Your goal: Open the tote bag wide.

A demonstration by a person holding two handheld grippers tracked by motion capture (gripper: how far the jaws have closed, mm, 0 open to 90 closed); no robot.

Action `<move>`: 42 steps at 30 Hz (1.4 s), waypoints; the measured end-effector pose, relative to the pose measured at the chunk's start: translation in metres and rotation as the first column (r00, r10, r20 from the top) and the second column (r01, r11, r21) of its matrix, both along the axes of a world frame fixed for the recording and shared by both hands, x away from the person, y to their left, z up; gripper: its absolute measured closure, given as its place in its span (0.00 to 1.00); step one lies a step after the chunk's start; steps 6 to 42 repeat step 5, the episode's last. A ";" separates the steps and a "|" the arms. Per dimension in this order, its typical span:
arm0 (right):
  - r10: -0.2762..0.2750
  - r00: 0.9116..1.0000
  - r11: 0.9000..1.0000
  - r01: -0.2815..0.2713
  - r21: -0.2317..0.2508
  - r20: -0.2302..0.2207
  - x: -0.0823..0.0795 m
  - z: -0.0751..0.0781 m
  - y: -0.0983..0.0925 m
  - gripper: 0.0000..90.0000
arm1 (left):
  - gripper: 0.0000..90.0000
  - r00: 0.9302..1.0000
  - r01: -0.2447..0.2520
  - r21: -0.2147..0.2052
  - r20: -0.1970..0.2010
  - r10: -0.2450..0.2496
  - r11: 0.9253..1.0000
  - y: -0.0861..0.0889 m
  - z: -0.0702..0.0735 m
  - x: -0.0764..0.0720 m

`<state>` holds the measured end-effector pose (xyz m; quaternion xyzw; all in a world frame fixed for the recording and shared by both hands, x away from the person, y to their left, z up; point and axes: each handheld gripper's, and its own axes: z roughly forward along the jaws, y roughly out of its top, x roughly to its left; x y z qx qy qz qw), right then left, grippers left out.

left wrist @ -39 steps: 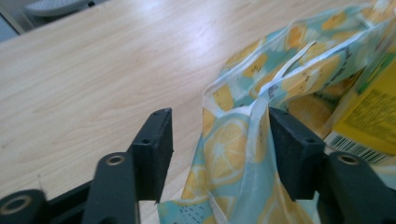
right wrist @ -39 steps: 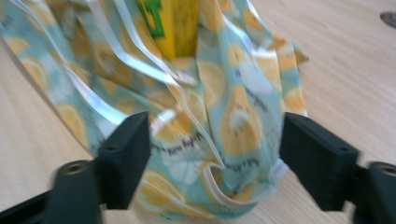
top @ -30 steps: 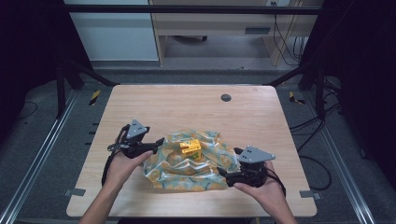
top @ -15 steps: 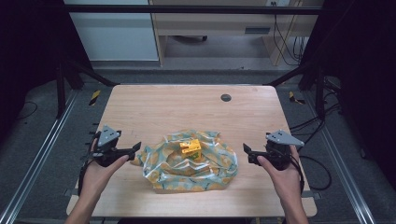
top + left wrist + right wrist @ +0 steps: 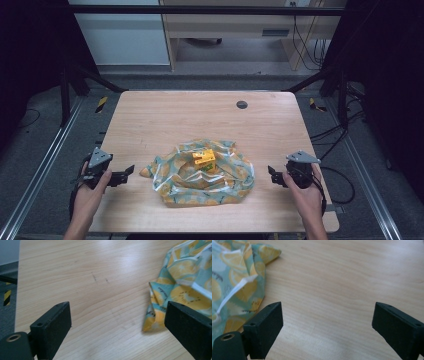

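A crumpled lemon-print cloth (image 5: 202, 175), with a small yellow box (image 5: 205, 157) on it, lies on the worktop (image 5: 165, 115) between the left tongs (image 5: 127, 172) and right tongs (image 5: 271, 172). Both are spread and empty. For a regrasp, opposite cloth edges are best pinched low.

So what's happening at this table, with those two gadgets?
A person holds a pair of tongs in each hand. The left tongs and right tongs are both open and empty, one on each side of a crumpled lemon-print cloth on the wooden table. A small yellow block sits on the cloth.
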<state>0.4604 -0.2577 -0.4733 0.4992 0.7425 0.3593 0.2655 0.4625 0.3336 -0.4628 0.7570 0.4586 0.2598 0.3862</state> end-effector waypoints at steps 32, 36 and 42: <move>-0.017 0.999 0.999 0.018 0.033 -0.034 -0.001 -0.009 -0.007 0.11 | 0.08 0.999 -0.022 -0.023 -0.025 0.022 0.999 0.000 -0.007 0.004; -0.017 0.999 0.999 0.018 0.033 -0.034 -0.001 -0.009 -0.007 0.11 | 0.08 0.999 -0.022 -0.023 -0.025 0.022 0.999 0.000 -0.007 0.004; -0.017 0.999 0.999 0.018 0.033 -0.034 -0.001 -0.009 -0.007 0.11 | 0.08 0.999 -0.022 -0.023 -0.025 0.022 0.999 0.000 -0.007 0.004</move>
